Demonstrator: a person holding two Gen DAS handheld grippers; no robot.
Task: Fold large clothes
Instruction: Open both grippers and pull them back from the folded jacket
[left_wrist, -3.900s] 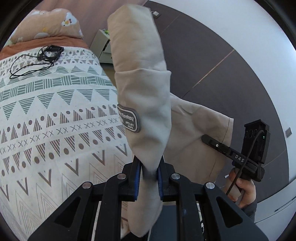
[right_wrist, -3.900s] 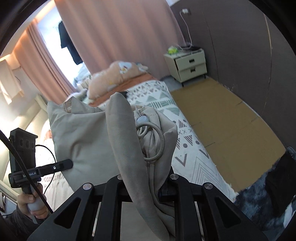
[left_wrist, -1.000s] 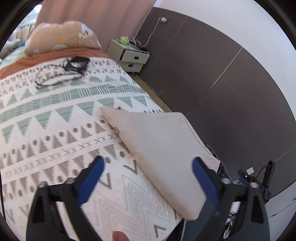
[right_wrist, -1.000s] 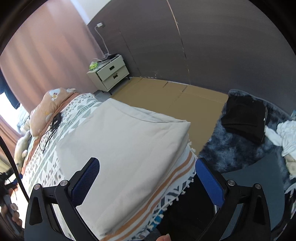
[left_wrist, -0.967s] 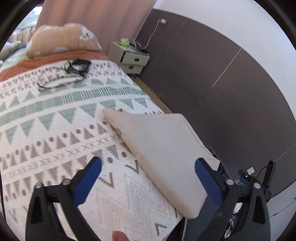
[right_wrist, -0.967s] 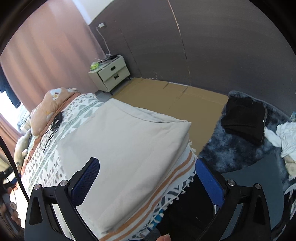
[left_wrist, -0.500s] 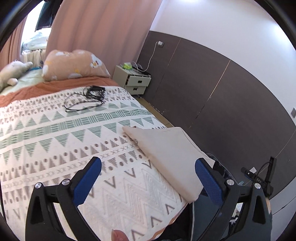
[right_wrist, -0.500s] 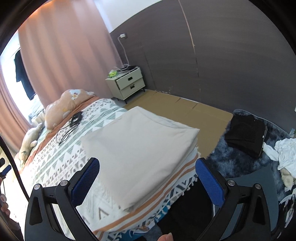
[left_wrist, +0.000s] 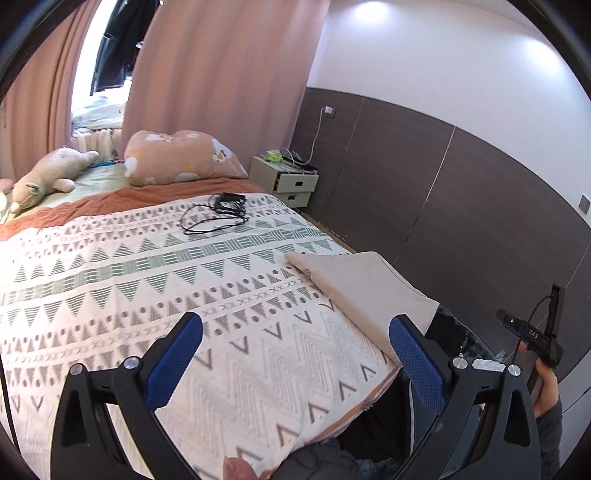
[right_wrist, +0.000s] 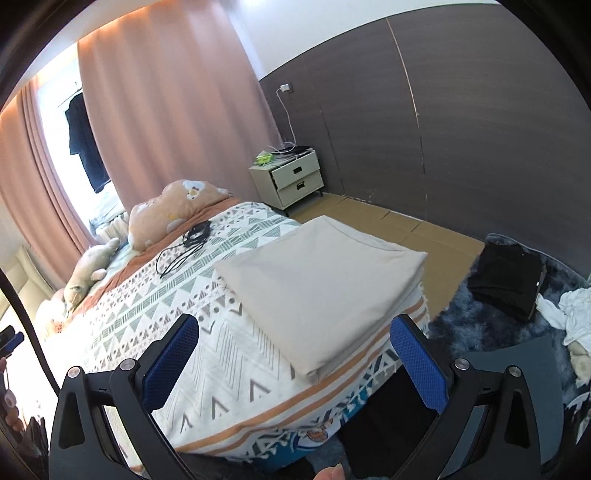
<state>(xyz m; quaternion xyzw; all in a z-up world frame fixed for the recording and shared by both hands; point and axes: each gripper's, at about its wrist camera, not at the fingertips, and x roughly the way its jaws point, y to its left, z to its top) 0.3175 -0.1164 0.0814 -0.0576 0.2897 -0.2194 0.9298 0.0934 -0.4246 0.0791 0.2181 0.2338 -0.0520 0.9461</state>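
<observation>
A beige garment (right_wrist: 317, 280) lies folded into a flat rectangle on the near right corner of the bed; in the left wrist view the same folded garment (left_wrist: 365, 284) sits at the bed's right edge. My left gripper (left_wrist: 295, 332) is open above the bedspread, clear of the cloth. My right gripper (right_wrist: 295, 332) is open too, held back from the garment, with nothing between its blue pads (right_wrist: 413, 358). The right device (left_wrist: 535, 336) shows in a hand at the far right of the left wrist view.
The patterned bedspread (left_wrist: 129, 280) carries a black cable and charger (left_wrist: 218, 214), a peach pillow (left_wrist: 177, 158) and a plush toy (left_wrist: 40, 177). A white nightstand (right_wrist: 291, 177) stands by the dark wall. Black clothing (right_wrist: 513, 277) and white cloth (right_wrist: 572, 314) lie on a blue rug.
Both grippers let go of the garment, which now lies folded on the bed. Over the last second both have pulled back and up, so the bed looks farther away.
</observation>
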